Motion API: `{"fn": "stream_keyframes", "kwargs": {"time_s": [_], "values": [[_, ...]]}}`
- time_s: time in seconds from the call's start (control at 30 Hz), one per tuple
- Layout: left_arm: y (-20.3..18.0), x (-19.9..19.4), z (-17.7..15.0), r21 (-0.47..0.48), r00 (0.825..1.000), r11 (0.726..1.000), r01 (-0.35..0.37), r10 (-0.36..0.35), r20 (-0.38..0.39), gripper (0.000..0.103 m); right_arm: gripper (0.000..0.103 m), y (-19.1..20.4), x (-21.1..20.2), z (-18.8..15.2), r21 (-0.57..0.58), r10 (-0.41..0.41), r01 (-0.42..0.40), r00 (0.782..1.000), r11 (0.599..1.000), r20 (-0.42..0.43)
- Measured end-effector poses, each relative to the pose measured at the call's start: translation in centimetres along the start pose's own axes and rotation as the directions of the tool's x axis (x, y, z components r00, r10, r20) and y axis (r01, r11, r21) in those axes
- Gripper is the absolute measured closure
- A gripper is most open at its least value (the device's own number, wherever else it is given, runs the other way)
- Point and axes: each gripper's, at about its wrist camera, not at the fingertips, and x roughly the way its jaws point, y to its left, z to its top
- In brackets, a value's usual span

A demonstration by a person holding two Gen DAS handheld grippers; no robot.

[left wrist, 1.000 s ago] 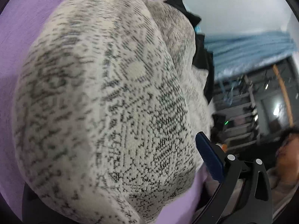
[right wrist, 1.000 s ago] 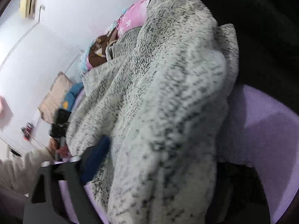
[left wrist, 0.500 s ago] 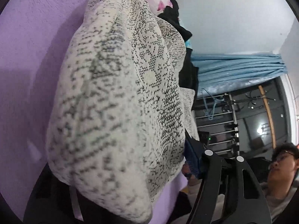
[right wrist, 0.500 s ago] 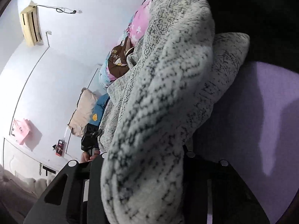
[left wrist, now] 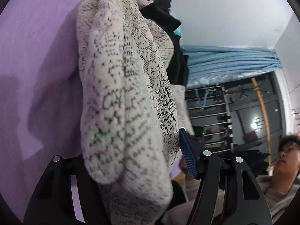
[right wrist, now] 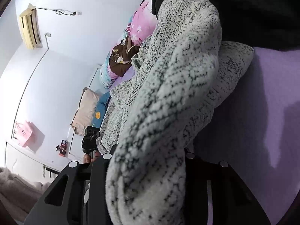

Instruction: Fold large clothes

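A thick white-and-black speckled knit garment (left wrist: pixel 123 86) fills the middle of the left wrist view and lies over the purple bed sheet (left wrist: pixel 37 56). My left gripper (left wrist: pixel 136 168) is shut on a bunched fold of it; the blue pad of one finger (left wrist: pixel 188 155) shows at the fold's right side. The same garment (right wrist: pixel 168 103) fills the right wrist view. My right gripper (right wrist: pixel 148 168) is shut on another thick fold, and its fingertips are hidden by the knit.
Black clothes (left wrist: pixel 174 43) and pink floral bedding (right wrist: pixel 140 24) lie behind the garment. A pillow (right wrist: pixel 86 110) lies by the white wall. The person's face (left wrist: pixel 286 157) is at the right, with a blue curtain (left wrist: pixel 230 60) and a dark rack behind.
Both grippers have lifted and tilted with the garment. The knit has drawn into narrower hanging folds, and more of the purple sheet and the room shows.
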Motion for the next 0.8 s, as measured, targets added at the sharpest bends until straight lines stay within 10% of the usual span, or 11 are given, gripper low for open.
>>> {"fn": "stream_keyframes", "kwargs": {"time_s": [0.33, 0.43, 0.8], "values": [[-1.7, -3.8, -0.7, 0.086, 0.948, 0.944, -0.319, 0.319, 0.013, 0.037, 0.067, 5.7, 2.3, 3.3, -0.126, -0.095, 0.086, 0.993, 0.988, -0.064], [-5.0, -4.8, -0.7, 0.157, 0.932, 0.918, -0.363, 0.356, 0.071, 0.017, 0.067, 5.9, 2.9, 4.0, -0.119, -0.105, 0.096, 0.992, 0.988, -0.073], [-12.5, -4.5, -1.6, 0.271, 0.806, 0.76, -0.591, 0.567, 0.168, 0.006, 0.067, 6.1, 3.6, 3.8, -0.118, -0.12, 0.11, 0.989, 0.987, -0.081]]}}
